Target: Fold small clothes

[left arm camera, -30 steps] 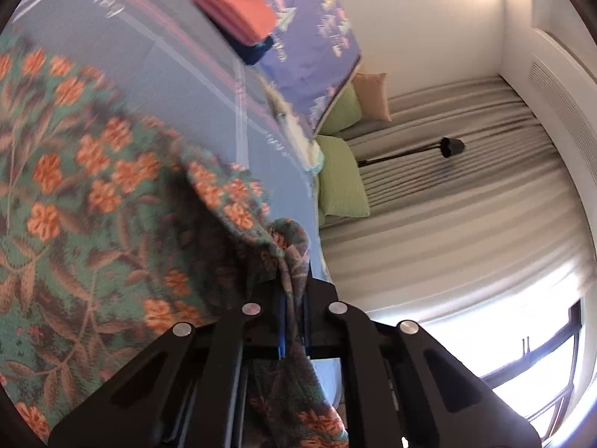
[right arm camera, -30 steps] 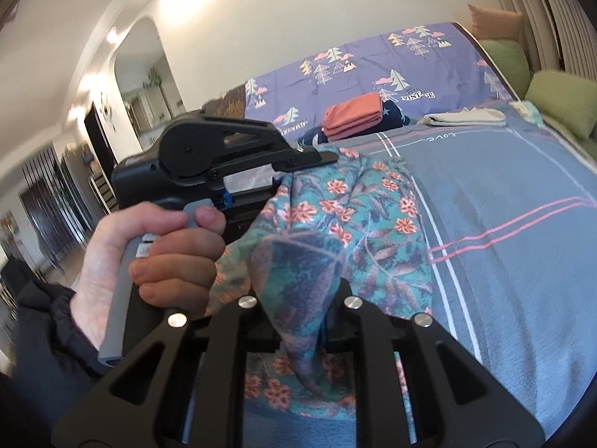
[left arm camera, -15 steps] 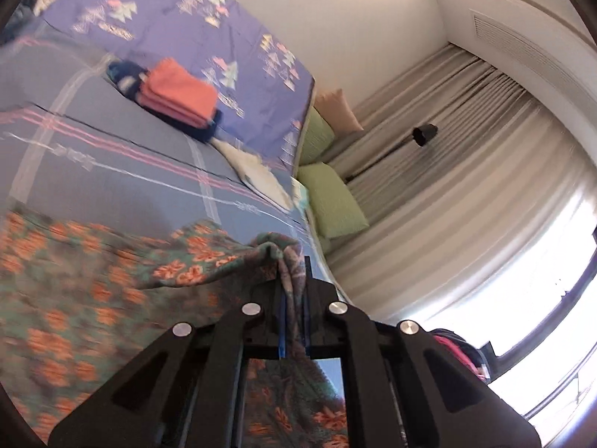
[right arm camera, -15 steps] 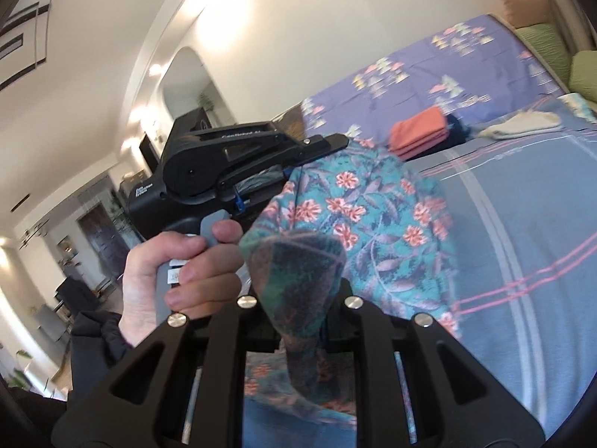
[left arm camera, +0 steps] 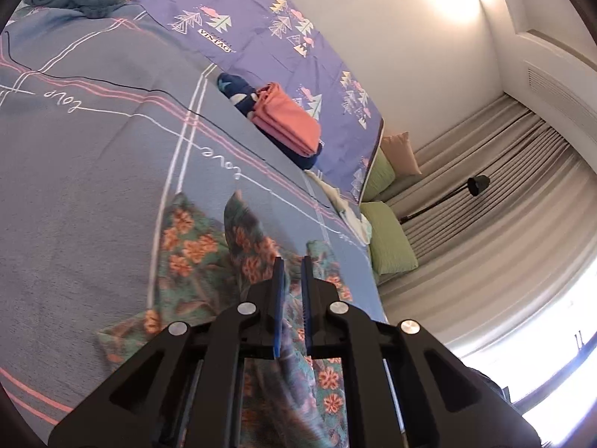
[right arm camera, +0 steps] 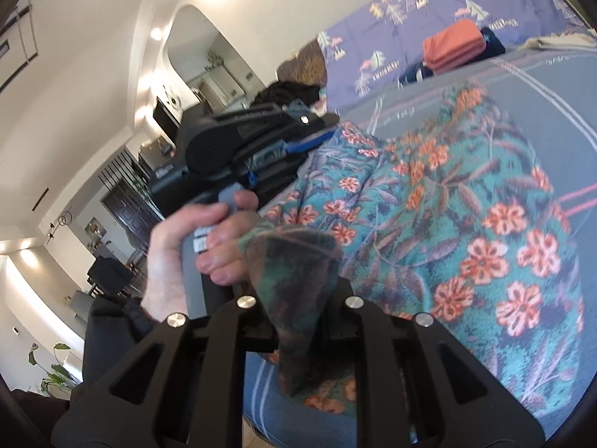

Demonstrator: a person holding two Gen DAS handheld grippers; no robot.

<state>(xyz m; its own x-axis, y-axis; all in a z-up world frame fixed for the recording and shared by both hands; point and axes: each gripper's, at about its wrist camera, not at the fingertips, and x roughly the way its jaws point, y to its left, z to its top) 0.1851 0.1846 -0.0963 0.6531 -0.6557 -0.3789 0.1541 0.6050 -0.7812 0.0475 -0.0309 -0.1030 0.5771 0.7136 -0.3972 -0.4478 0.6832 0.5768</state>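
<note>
The floral garment (left arm camera: 194,257) has been lowered since earlier; the left gripper (left arm camera: 290,265) is being released, the right gripper (right arm camera: 298,291) kept grasping cloth — edges should be aligned.

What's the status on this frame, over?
Left gripper jaws parted, cloth between. Right gripper shut on teal floral fabric garment, partly lying on grey striped bedsheet. Nothing obstructing.

Left claw (left arm camera: 290,261) parted, right claw (right arm camera: 298,283) clamped
</note>
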